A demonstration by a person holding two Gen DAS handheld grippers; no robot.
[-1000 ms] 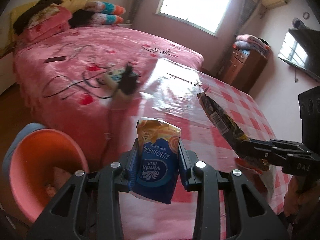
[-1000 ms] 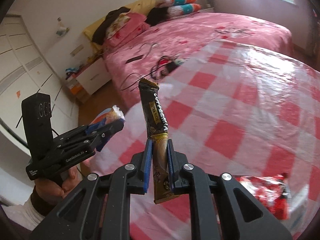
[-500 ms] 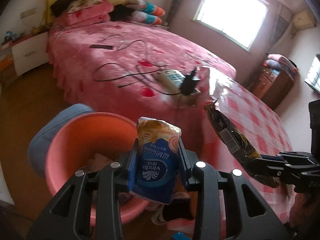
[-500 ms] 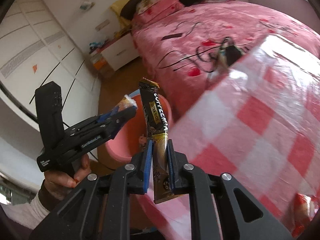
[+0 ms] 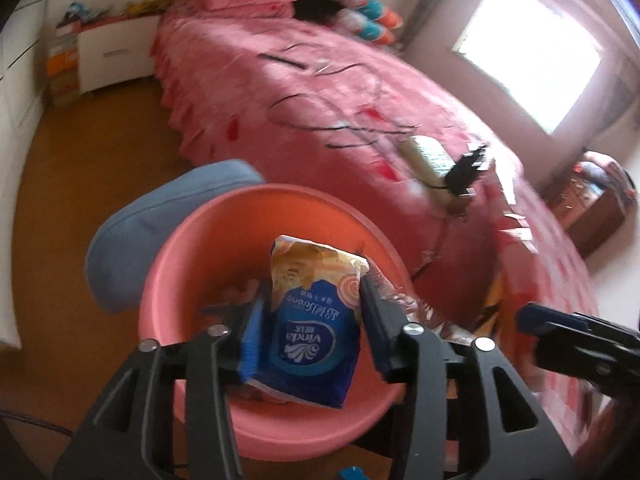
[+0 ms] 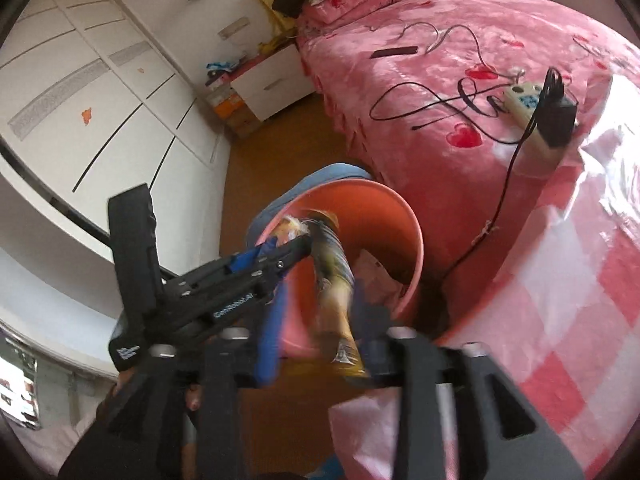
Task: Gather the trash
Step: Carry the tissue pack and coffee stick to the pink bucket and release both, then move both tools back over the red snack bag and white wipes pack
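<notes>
My left gripper [image 5: 314, 316] is shut on a blue and orange Vinda tissue pack [image 5: 316, 320] and holds it over the open pink bin [image 5: 188, 264]. In the right wrist view my right gripper [image 6: 316, 312] has its jaws apart, and the dark and yellow snack wrapper [image 6: 334, 280] is blurred between them, above the pink bin [image 6: 412, 248]. The left gripper [image 6: 280, 256] with the tissue pack [image 6: 290, 228] reaches over the bin's rim from the left. Crumpled wrappers [image 6: 376, 276] lie inside the bin.
A blue stool [image 5: 160, 224] stands behind the bin on the wooden floor. The pink bed [image 6: 460, 60] carries a power strip [image 6: 528, 104] with a black adapter and cables. The checked table [image 6: 580, 280] is at the right. White wardrobes [image 6: 80, 100] line the left.
Both grippers swung left from the table to above the pink bin. The right gripper's jaws have opened and the snack wrapper is slipping down, blurred. The left still grips the tissue pack.
</notes>
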